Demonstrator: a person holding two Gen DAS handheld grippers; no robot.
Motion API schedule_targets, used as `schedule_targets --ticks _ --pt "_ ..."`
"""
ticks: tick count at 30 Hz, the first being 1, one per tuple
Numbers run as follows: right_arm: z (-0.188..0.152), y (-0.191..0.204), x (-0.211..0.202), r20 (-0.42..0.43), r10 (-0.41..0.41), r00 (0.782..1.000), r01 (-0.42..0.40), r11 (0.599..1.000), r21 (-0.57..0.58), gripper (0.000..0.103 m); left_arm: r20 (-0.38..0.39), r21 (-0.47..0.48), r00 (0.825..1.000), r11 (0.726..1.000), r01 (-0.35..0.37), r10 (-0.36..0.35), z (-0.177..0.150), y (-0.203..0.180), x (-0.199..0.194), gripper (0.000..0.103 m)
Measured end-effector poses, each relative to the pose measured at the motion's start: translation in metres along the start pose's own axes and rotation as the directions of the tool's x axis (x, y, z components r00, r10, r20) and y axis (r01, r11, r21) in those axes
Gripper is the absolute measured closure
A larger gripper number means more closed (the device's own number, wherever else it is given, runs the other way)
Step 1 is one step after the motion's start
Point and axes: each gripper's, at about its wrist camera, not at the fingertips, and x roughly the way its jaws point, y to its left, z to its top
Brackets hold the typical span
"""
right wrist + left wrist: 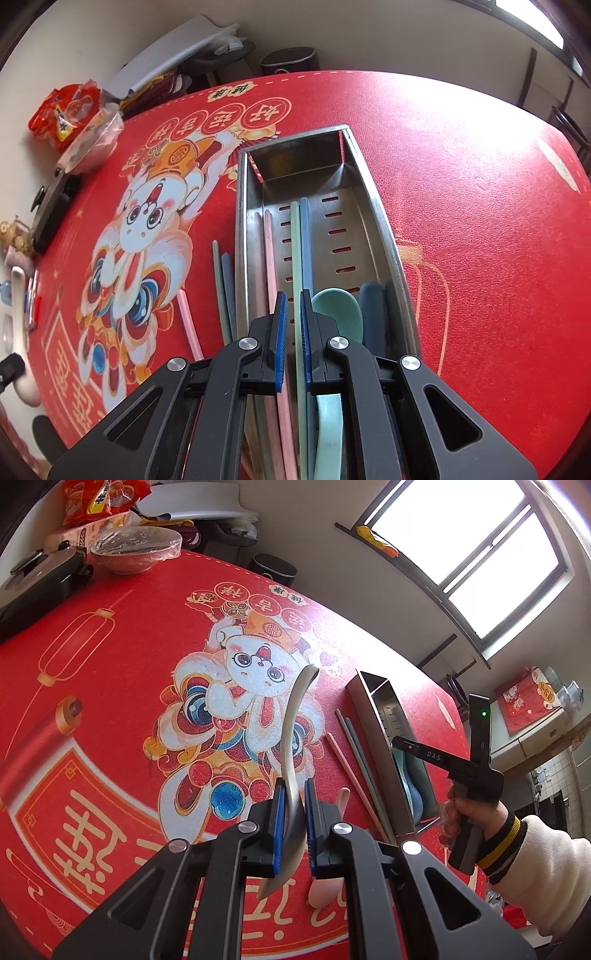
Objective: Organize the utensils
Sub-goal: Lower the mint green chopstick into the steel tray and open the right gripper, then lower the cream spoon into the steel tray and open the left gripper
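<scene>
Fingers (281, 812) of the left gripper (294, 812) are pinched on a white spoon (295, 716); the right gripper (291, 325) is nearly closed, empty, over the metal tray (242, 236).
Held edgewise above the table's middle, well short of the tray, the spoon could be twisted loose and dropped among loose chopsticks (351, 746).

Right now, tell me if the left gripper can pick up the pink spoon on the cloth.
Probably not yet: the pink spoon lies close beside the left gripper with nothing over it, but its jaws are shut on the white spoon.
</scene>
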Motion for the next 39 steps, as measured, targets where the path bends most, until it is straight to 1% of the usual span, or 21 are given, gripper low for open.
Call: schedule_targets --ticks 5,8,9,10,11,12,15,16,17,18,19,20,21,24,29,34,37,39 --pt "-0.006 -0.002 -0.020 0.039 -0.011 0.999 0.010 1.000 0.017 0.095 -0.012 0.026 1.000 1.000 0.008 -0.008 0.001 -0.010 0.001 0.093" --pt "-0.013 -0.004 -0.032 0.062 -0.002 0.998 0.000 1.000 0.028 0.094 -0.020 0.046 1.000 0.999 0.015 -0.014 0.001 -0.020 0.004 0.093" --pt "-0.015 -0.007 -0.037 0.071 -0.005 0.997 0.002 0.999 0.034 0.091 -0.023 0.054 1.000 0.998 0.018 -0.016 0.001 -0.024 0.005 0.093" --pt "-0.017 -0.008 -0.041 0.081 -0.015 0.997 0.012 0.999 0.041 0.077 -0.028 0.062 0.999 0.998 0.020 -0.018 0.002 -0.027 0.007 0.093" --pt "-0.020 -0.011 -0.046 0.095 -0.023 0.995 0.018 0.999 0.048 0.068 -0.032 0.071 0.999 0.997 0.022 -0.020 0.002 -0.031 0.009 0.093" --pt "-0.023 -0.014 -0.052 0.112 -0.021 0.993 0.015 0.998 0.054 0.049 -0.036 0.078 0.999 0.997 0.026 -0.023 0.002 -0.035 0.011 0.093" --pt "-0.030 -0.022 -0.064 0.137 -0.009 0.990 0.002 0.998 0.056 0.046 -0.052 0.097 0.998 0.995 0.037 -0.032 0.002 -0.047 0.018 0.093" --pt "-0.033 -0.025 -0.068 0.140 -0.009 0.990 0.001 0.998 0.057 0.042 -0.057 0.103 0.998 0.994 0.043 -0.037 0.002 -0.052 0.021 0.093" --pt "-0.036 -0.030 -0.072 0.147 -0.002 0.989 -0.006 0.998 0.060 0.040 -0.063 0.110 0.997 0.993 0.049 -0.043 0.002 -0.057 0.023 0.093" --pt "-0.039 -0.034 -0.076 0.157 0.003 0.988 -0.013 0.998 0.064 0.034 -0.067 0.118 0.997 0.992 0.054 -0.046 0.001 -0.062 0.026 0.093" --pt "-0.042 -0.039 -0.082 0.166 -0.001 0.986 -0.010 0.998 0.068 0.024 -0.071 0.126 0.996 0.990 0.058 -0.049 0.001 -0.068 0.029 0.093" --pt "-0.046 -0.044 -0.087 0.173 -0.009 0.985 -0.004 0.997 0.073 0.016 -0.076 0.133 0.996 0.989 0.064 -0.055 0.001 -0.073 0.031 0.093" --pt "-0.049 -0.048 -0.092 0.182 -0.020 0.983 0.006 0.997 0.079 0.015 -0.081 0.136 0.995 0.988 0.073 -0.063 0.001 -0.078 0.035 0.093" --pt "-0.060 -0.064 -0.105 0.195 -0.054 0.979 0.035 0.995 0.098 0.015 -0.104 0.133 0.990 0.986 0.106 -0.092 0.001 -0.093 0.047 0.093" --pt "-0.077 -0.092 -0.128 0.212 -0.122 0.970 0.092 0.985 0.145 0.015 -0.154 0.111 0.978 0.980 0.162 -0.144 0.000 -0.123 0.076 0.093" --pt "-0.092 -0.117 -0.145 0.223 -0.132 0.966 0.089 0.977 0.195 0.015 -0.202 0.104 0.964 0.975 0.195 -0.172 -0.002 -0.156 0.108 0.093" --pt "-0.101 -0.130 -0.152 0.219 -0.138 0.966 0.092 0.973 0.210 0.015 -0.224 0.062 0.956 0.976 0.210 -0.192 -0.004 -0.170 0.128 0.093" --pt "-0.106 -0.138 -0.156 0.219 -0.146 0.965 0.097 0.971 0.218 0.015 -0.235 0.027 0.952 0.978 0.206 -0.194 -0.005 -0.176 0.142 0.093"
